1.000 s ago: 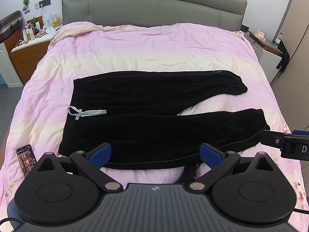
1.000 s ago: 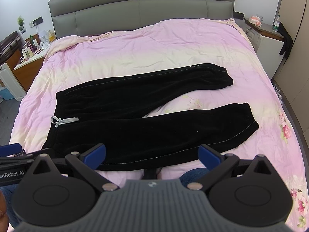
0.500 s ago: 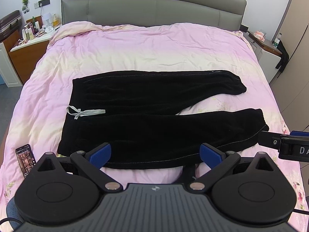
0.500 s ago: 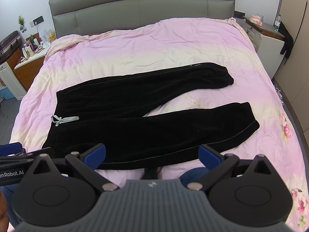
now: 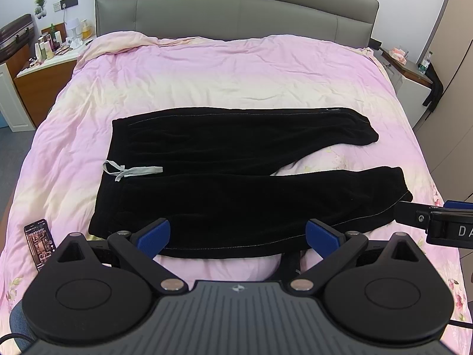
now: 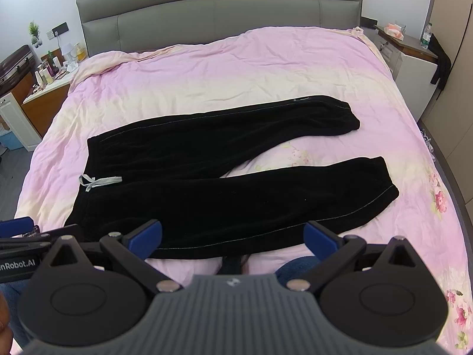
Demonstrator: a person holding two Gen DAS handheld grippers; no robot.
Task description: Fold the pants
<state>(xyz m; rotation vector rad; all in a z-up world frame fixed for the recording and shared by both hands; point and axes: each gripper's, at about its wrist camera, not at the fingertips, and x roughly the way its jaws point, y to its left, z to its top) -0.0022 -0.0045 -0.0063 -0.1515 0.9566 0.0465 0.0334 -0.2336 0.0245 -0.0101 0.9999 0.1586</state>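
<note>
Both wrist cams sit side by side at bed (image 5: pixel 236 68) foot, facing headboard (image 6: pixel 218 9); share pants (image 5: pixel 236 177), left view further left.

The left gripper (image 5: pixel 238 235) is held level with its blue-tipped fingers (image 5: pixel 153 234) spread wide and nothing between them. The right gripper (image 6: pixel 233 233), level beside it, gapes equally wide and empty.
</note>
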